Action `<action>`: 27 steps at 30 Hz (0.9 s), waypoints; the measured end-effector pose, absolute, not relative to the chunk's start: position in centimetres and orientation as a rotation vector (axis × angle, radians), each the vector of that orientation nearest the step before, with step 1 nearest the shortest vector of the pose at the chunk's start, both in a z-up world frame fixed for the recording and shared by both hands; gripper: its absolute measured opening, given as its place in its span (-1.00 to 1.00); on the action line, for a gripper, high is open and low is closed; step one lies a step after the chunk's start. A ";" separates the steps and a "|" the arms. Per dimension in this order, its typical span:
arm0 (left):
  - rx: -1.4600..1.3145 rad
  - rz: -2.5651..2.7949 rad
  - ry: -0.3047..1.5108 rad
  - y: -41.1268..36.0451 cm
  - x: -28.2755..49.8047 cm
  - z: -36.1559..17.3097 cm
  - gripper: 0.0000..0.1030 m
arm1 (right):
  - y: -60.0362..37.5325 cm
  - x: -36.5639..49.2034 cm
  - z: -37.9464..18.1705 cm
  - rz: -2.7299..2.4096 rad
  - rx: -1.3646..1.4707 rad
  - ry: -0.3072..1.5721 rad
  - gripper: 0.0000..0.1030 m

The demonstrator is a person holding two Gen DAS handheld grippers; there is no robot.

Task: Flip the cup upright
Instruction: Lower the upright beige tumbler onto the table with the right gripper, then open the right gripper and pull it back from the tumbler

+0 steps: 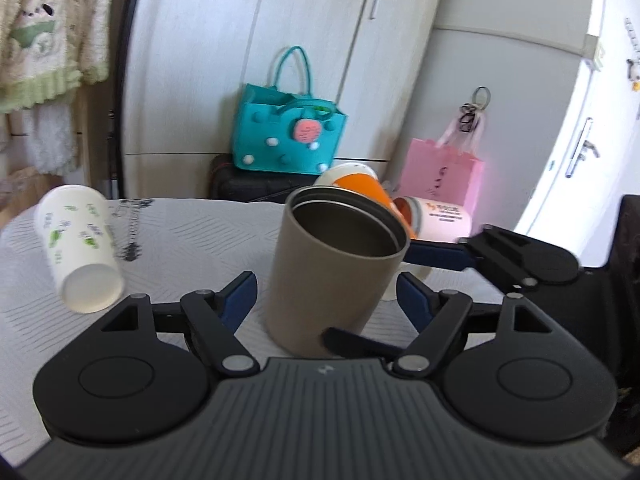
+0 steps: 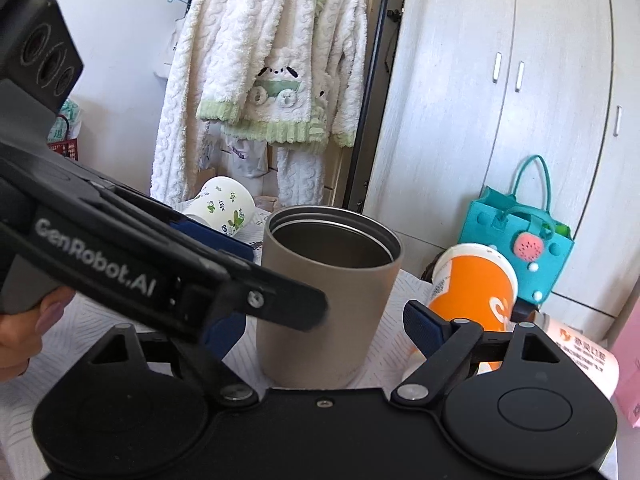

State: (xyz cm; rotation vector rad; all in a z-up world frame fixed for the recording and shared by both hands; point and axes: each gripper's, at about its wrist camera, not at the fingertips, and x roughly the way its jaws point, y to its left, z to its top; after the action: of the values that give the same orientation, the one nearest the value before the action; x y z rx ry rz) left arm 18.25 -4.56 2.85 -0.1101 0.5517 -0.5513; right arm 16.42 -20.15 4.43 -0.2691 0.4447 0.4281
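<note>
A tan metal cup [image 1: 332, 276] stands upright on the white table [image 1: 188, 236], its open mouth up; it also shows in the right wrist view [image 2: 324, 304]. My left gripper [image 1: 326, 300] is open, its blue-padded fingers [image 1: 240, 294] on either side of the cup's lower body with gaps. My right gripper [image 2: 324, 328] is open too, straddling the same cup from another side. The right gripper's body shows at the right in the left wrist view [image 1: 516, 256]. The left gripper's body crosses the left of the right wrist view [image 2: 132, 276].
A white cup with green leaf print [image 1: 80, 244] lies on its side at the left. An orange cup [image 2: 472, 292] and a white printed cup [image 1: 440, 220] lie tipped behind the tan cup. A teal bag [image 1: 288, 136] and a pink bag [image 1: 444, 176] stand by the wardrobe.
</note>
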 end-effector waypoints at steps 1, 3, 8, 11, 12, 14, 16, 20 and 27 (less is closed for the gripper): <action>-0.112 -0.541 0.551 -4.4 18.0 3.0 0.52 | -20.3 16.1 4.6 0.422 -0.258 0.448 0.73; -0.118 -0.525 0.553 -4.0 17.5 3.4 0.58 | -20.7 15.4 4.9 0.421 -0.238 0.449 0.73; -0.105 -0.490 0.546 -3.3 16.0 4.5 0.58 | -21.4 13.5 5.8 0.412 -0.207 0.440 0.73; -0.087 -0.469 0.535 -3.0 14.8 5.3 0.62 | -21.7 12.2 6.6 0.411 -0.193 0.421 0.73; -0.079 -0.460 0.529 -2.9 14.3 5.6 0.62 | -21.8 11.7 6.9 0.408 -0.191 0.412 0.73; -0.060 -0.444 0.516 -2.8 13.2 6.2 0.63 | -21.9 10.6 7.4 0.401 -0.188 0.392 0.73; -0.046 -0.431 0.508 -2.7 12.2 6.7 0.64 | -21.9 9.6 7.8 0.394 -0.188 0.371 0.73; -0.032 -0.419 0.519 -2.5 10.2 7.4 0.68 | -21.9 7.6 8.6 0.376 -0.185 0.345 0.73; -0.030 -0.419 0.534 -2.1 7.1 7.9 0.70 | -21.8 4.9 9.0 0.336 -0.160 0.327 0.73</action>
State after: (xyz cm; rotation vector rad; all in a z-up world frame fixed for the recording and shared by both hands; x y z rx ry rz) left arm 7.07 -2.10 7.91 -0.0299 0.5340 -0.4187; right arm 4.92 -21.79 8.99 -0.1599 0.3271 0.3362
